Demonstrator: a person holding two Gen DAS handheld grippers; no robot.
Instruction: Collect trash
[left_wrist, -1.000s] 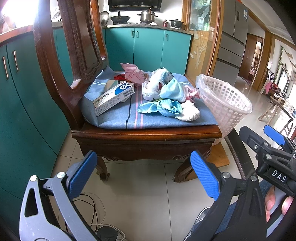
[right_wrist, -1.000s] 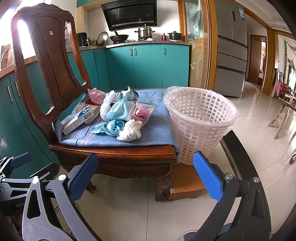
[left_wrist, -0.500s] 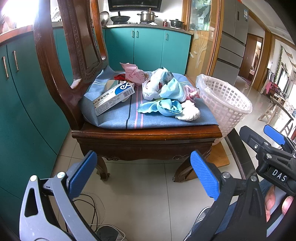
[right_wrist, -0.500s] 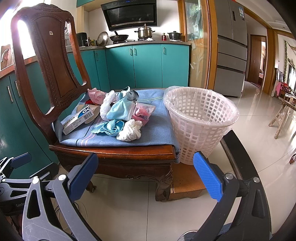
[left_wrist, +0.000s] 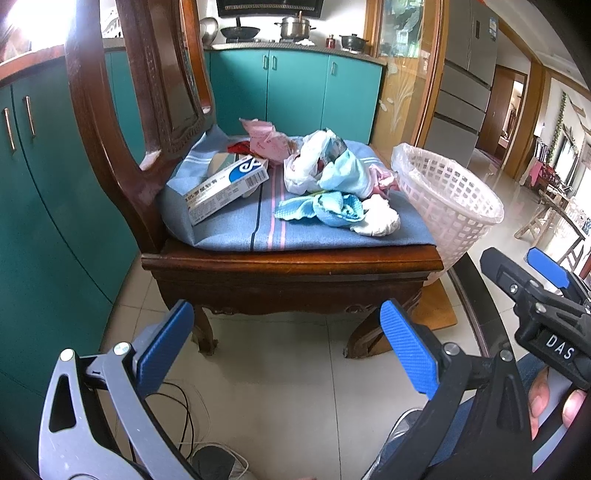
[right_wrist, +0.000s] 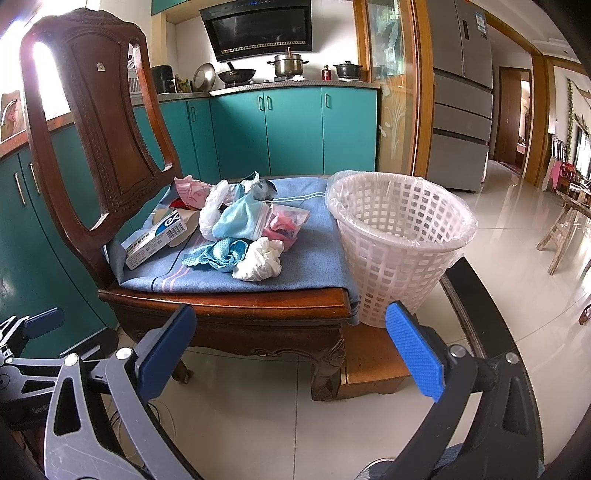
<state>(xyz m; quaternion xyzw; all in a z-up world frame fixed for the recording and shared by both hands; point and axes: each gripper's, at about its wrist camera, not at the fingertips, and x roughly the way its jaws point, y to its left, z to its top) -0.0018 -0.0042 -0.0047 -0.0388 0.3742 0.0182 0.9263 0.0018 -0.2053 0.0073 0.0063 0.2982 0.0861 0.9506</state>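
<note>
A pile of trash lies on the blue cushion (left_wrist: 236, 229) of a wooden chair: a white and blue carton (left_wrist: 227, 188) (right_wrist: 157, 240), a crumpled white tissue (left_wrist: 378, 221) (right_wrist: 260, 260), a blue cloth (left_wrist: 325, 208) (right_wrist: 218, 254), pink wrappers (left_wrist: 264, 138) and plastic bags (right_wrist: 236, 218). A white lattice basket (left_wrist: 447, 199) (right_wrist: 400, 240) with a clear liner stands at the chair's right side. My left gripper (left_wrist: 286, 347) hangs open, low in front of the chair. My right gripper (right_wrist: 290, 350) is open too, below the seat's front edge. Both hold nothing.
The chair's tall carved back (right_wrist: 99, 122) rises on the left. Teal cabinets (right_wrist: 291, 129) run behind, with pots on the stove. Cables (left_wrist: 184, 417) lie on the tiled floor under the left gripper. A low wooden block (right_wrist: 373, 358) sits under the basket.
</note>
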